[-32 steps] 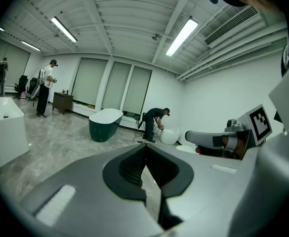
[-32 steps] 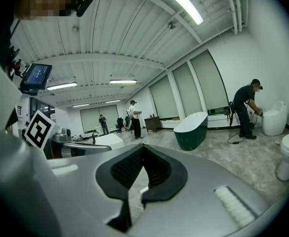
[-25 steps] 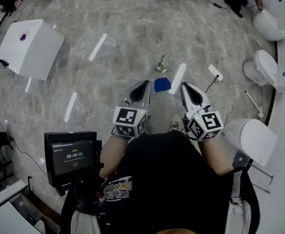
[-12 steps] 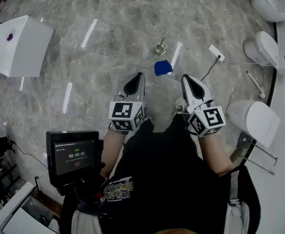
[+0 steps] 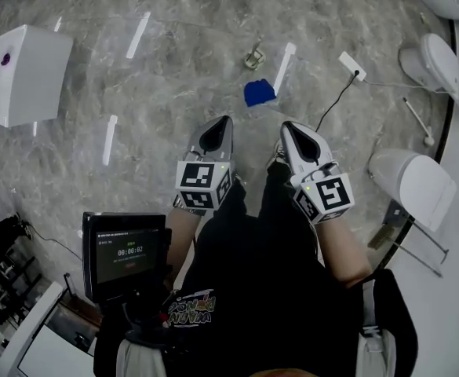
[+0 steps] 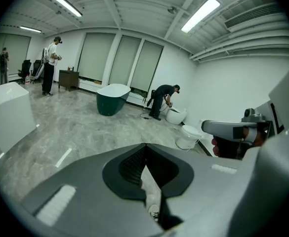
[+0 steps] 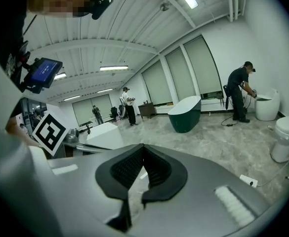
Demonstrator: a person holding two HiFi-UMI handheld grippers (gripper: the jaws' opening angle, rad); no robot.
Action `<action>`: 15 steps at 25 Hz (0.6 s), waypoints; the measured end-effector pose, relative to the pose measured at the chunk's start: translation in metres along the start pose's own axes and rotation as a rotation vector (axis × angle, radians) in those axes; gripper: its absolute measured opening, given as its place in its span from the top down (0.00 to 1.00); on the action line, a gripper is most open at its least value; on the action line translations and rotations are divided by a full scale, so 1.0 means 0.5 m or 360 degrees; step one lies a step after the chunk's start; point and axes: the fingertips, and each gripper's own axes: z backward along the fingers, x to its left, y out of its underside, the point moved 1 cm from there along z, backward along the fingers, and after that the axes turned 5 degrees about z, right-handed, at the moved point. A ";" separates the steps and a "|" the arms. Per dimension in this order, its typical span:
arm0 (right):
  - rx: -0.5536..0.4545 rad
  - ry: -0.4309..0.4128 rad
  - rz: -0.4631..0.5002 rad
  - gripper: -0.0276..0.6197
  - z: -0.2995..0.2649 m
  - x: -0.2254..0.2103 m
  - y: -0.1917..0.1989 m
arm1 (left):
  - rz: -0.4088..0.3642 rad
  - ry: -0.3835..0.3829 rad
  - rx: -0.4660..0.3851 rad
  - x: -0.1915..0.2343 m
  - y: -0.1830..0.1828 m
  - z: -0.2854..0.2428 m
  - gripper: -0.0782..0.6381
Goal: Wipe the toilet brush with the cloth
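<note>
A blue cloth (image 5: 259, 93) lies crumpled on the marble floor ahead of me. Just beyond it is a small metallic object with a thin handle (image 5: 252, 58), which may be the toilet brush in its holder; it is too small to be sure. My left gripper (image 5: 220, 124) and right gripper (image 5: 289, 129) hang side by side in front of my body, well short of the cloth. Both are shut with nothing between the jaws. The left gripper view shows jaw tips (image 6: 144, 146) meeting, and the right gripper view shows the same (image 7: 143, 146).
A white box (image 5: 21, 73) stands at the left. Toilets (image 5: 413, 183) (image 5: 441, 61) line the right wall, with a power strip (image 5: 351, 65) and cable on the floor. A dark green bathtub (image 6: 112, 98) and several people are farther off. A timer screen (image 5: 125, 254) hangs at my left.
Both grippers have sunk and drawn a little closer together. The cloth and the metallic object have slid upward in the head view. Both grippers stayed shut.
</note>
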 end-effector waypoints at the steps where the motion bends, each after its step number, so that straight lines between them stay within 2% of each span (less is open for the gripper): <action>1: 0.0015 -0.0018 -0.0005 0.95 -0.006 -0.026 0.011 | 0.0007 -0.0009 0.0016 -0.010 0.004 -0.023 0.88; 4: 0.0069 -0.0087 -0.0066 0.95 -0.024 -0.100 0.045 | 0.0029 -0.0054 0.0047 -0.039 0.012 -0.082 0.88; 6: 0.0110 -0.0149 -0.0064 0.89 -0.040 -0.139 0.068 | 0.0043 -0.0097 0.0057 -0.048 0.018 -0.122 0.88; 8: 0.0139 -0.0207 -0.0048 0.88 -0.061 -0.175 0.094 | 0.0047 -0.0149 0.0054 -0.049 0.027 -0.163 0.88; 15: 0.0203 -0.0277 -0.0133 0.88 -0.125 -0.269 0.189 | -0.0042 -0.0277 0.0021 -0.034 0.075 -0.273 0.88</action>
